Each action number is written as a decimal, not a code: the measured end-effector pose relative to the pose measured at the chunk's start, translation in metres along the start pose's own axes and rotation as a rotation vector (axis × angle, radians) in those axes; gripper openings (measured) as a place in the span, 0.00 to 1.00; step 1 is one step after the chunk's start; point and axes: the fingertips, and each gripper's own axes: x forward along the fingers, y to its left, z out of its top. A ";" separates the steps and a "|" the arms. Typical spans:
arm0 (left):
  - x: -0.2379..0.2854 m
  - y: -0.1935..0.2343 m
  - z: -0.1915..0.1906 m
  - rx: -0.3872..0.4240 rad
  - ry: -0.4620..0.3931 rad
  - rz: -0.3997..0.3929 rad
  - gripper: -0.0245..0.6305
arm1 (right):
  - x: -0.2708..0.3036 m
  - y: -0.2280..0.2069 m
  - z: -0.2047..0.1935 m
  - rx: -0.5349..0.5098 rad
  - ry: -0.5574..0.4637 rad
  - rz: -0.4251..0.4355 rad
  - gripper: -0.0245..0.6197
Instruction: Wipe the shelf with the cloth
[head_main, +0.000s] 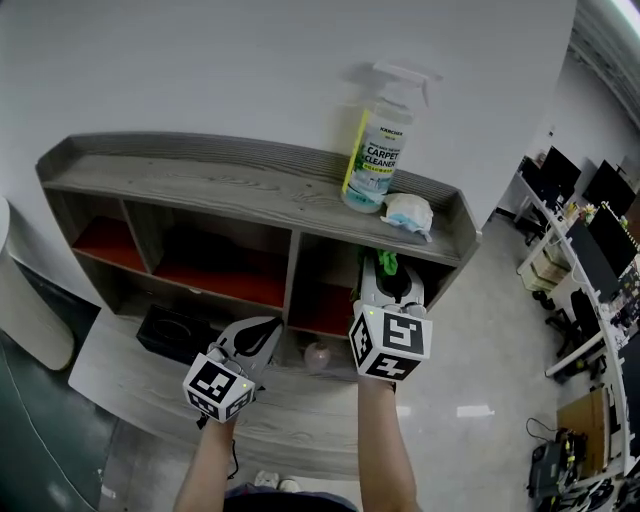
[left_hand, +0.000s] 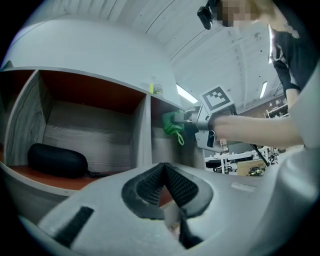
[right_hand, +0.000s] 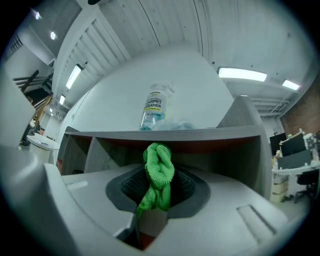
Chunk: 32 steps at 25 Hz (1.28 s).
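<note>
Two grippers face the shelf (head_main: 291, 262), yet only the right gripper (head_main: 388, 274), clamped on the bunched green cloth (right_hand: 159, 172), sits just before the right-end compartment (head_main: 323, 290) under the top board (head_main: 230, 186), while the left gripper (left_hand: 165, 172), jaws together on nothing, hangs lower left.
</note>
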 end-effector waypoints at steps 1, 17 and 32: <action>0.002 -0.003 -0.001 -0.001 0.002 -0.007 0.04 | -0.002 -0.007 0.000 0.002 0.002 -0.015 0.19; 0.020 -0.018 -0.004 -0.008 0.003 -0.041 0.04 | -0.015 -0.056 -0.006 -0.030 0.031 -0.115 0.19; 0.027 -0.032 -0.009 -0.018 0.010 -0.060 0.04 | -0.020 -0.034 -0.023 -1.102 0.215 -0.148 0.19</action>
